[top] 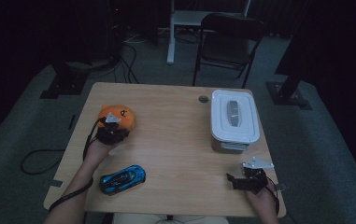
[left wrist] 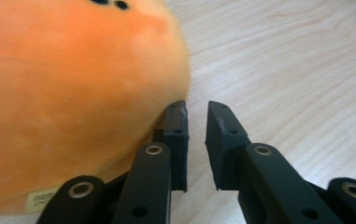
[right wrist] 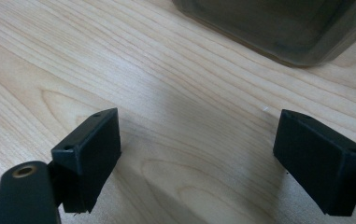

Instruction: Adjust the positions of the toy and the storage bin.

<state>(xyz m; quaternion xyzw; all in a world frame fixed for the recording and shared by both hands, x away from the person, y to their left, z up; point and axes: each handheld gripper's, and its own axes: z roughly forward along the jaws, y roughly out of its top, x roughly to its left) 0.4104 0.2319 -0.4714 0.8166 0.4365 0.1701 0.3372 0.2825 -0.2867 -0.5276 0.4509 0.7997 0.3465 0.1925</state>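
An orange plush toy (top: 117, 115) with black marks sits at the left of the wooden table (top: 175, 140). My left gripper (top: 115, 128) is right against its near side. In the left gripper view the toy (left wrist: 73, 93) bulges beside the left jaw, touching its outer face. The gripper (left wrist: 196, 109) has a narrow gap between its pads, with nothing in it. My right gripper (top: 234, 182) rests low at the front right. Its jaws (right wrist: 199, 135) stand wide open over bare wood.
A blue toy car (top: 122, 178) lies near the front left edge. A grey box with a white latched lid (top: 234, 116) stands at the right; its dark wall (right wrist: 278, 28) is just ahead of the right gripper. A folding chair (top: 229, 39) stands behind the table.
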